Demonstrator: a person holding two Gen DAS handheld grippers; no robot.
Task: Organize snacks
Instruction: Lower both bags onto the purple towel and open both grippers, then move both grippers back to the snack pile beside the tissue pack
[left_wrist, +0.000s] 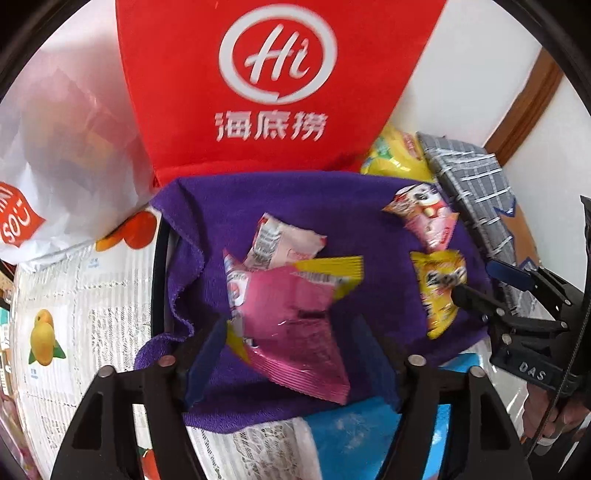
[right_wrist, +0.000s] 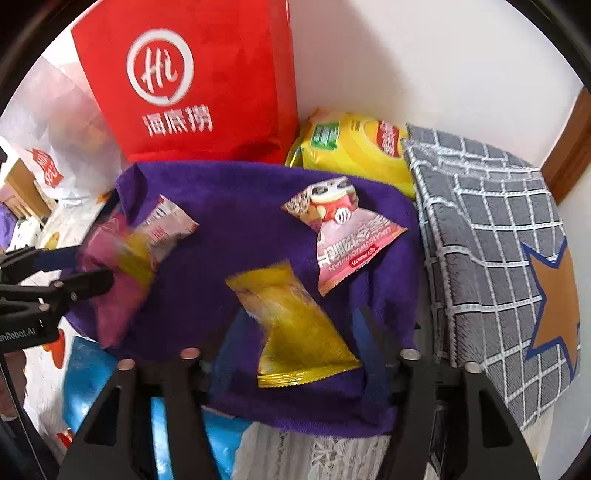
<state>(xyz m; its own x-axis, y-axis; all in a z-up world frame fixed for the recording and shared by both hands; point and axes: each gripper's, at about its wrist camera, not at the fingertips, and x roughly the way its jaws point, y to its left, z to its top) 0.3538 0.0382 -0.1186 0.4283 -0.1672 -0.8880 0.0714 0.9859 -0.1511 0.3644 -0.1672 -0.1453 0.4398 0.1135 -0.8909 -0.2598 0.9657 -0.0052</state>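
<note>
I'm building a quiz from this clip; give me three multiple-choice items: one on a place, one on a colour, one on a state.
1. The big yellow bag sits:
A. on the purple cloth
B. between the red bag and the grey checked cloth
C. inside the red bag

2. The cloth under the small packets is:
A. purple
B. green
C. white

3. The red bag is:
A. lying flat
B. folded up
C. standing upright

Answers:
1 B: the big yellow bag is wedged between the red bag and the grey checked cloth.
2 A: the purple cloth lies beneath the packets.
3 C: its logo face rises vertically.
</note>
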